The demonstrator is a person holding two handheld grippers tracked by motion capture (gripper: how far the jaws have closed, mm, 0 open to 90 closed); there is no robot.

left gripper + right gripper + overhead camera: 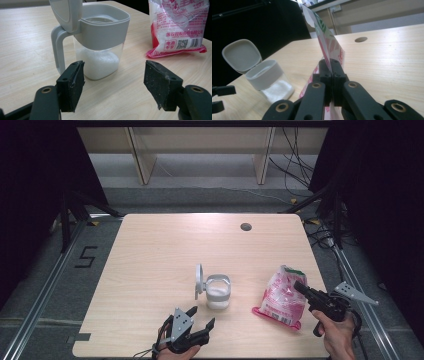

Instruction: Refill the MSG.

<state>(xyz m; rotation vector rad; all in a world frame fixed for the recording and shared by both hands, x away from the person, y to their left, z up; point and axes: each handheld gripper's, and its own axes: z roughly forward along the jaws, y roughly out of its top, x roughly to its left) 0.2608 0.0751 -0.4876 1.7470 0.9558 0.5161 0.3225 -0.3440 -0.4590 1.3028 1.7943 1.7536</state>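
Note:
A clear square container [218,291] with a grey rim and hinged lid [199,281] standing up sits mid-table, partly full of white grains [98,62]. A pink and white bag [284,296] lies to its right, its bottom edge on the table. My right gripper [300,286] is shut on the bag's upper edge; in the right gripper view the jaws pinch the thin film [329,53]. My left gripper [201,317] stands open near the front edge, its pads [73,83] pointing at the container [100,40] with nothing between them. The bag [178,26] lies beyond to the right.
A dark round hole [245,226] marks the tabletop [150,250] far right of centre. Black stands and cables flank the table on both sides, with wooden shelving legs behind. The container [268,77] and its lid [241,55] lie left of the bag in the right gripper view.

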